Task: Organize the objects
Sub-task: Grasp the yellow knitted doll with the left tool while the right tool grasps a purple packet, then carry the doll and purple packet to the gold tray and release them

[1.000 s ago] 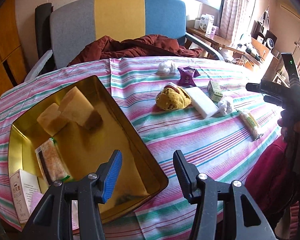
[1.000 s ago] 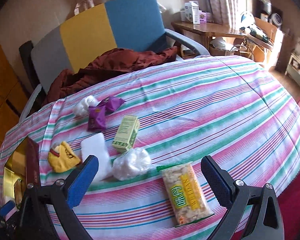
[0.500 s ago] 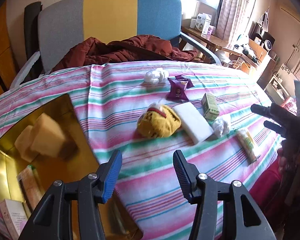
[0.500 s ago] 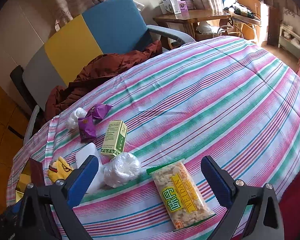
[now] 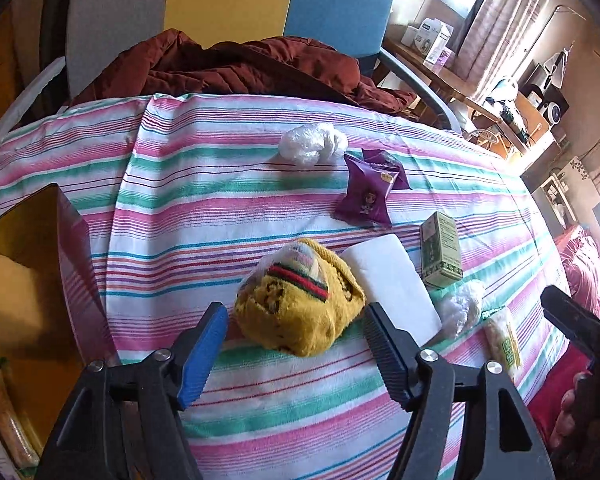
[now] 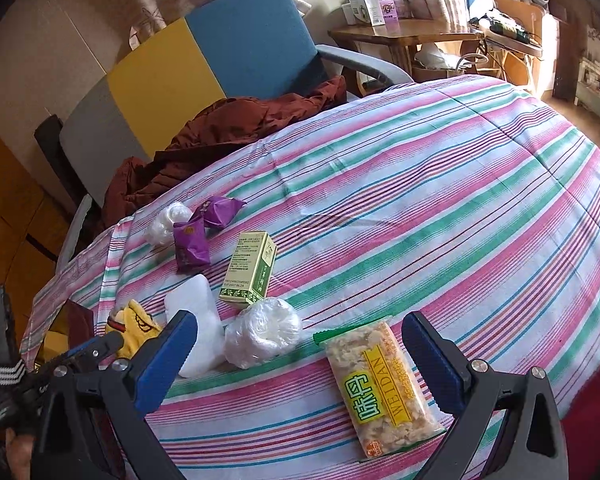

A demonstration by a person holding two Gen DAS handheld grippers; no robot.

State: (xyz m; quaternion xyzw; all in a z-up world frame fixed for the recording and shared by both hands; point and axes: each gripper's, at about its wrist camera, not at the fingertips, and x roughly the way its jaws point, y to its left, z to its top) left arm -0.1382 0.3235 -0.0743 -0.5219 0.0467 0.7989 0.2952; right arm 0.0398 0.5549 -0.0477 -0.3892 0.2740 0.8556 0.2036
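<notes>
The left tongs point(image 5: 294, 340) hang spread wide and empty, with the yellow sock bundle point(image 5: 300, 304) lying on the striped bench point(image 5: 220, 208) just ahead, between the two fingers but not touched by either. The white block point(image 5: 392, 280) lies against the bundle's right side. To the left stands the gold tin point(image 5: 40, 280), holding a tan block and a long wrapped snack. The right tongs point(image 6: 300, 354) are also spread and empty, above the bench with the Weidan snack packet point(image 6: 380, 388) lying between their fingers and a crumpled plastic ball point(image 6: 262, 332) just left of it. Further on lies the green carton point(image 6: 250, 268), then two purple wrappers point(image 6: 200, 232) and a second plastic ball point(image 6: 166, 222). Past the bench edge, a rust-red jacket point(image 6: 228, 128) is heaped on the grey, yellow and blue chair point(image 6: 204, 56).
</notes>
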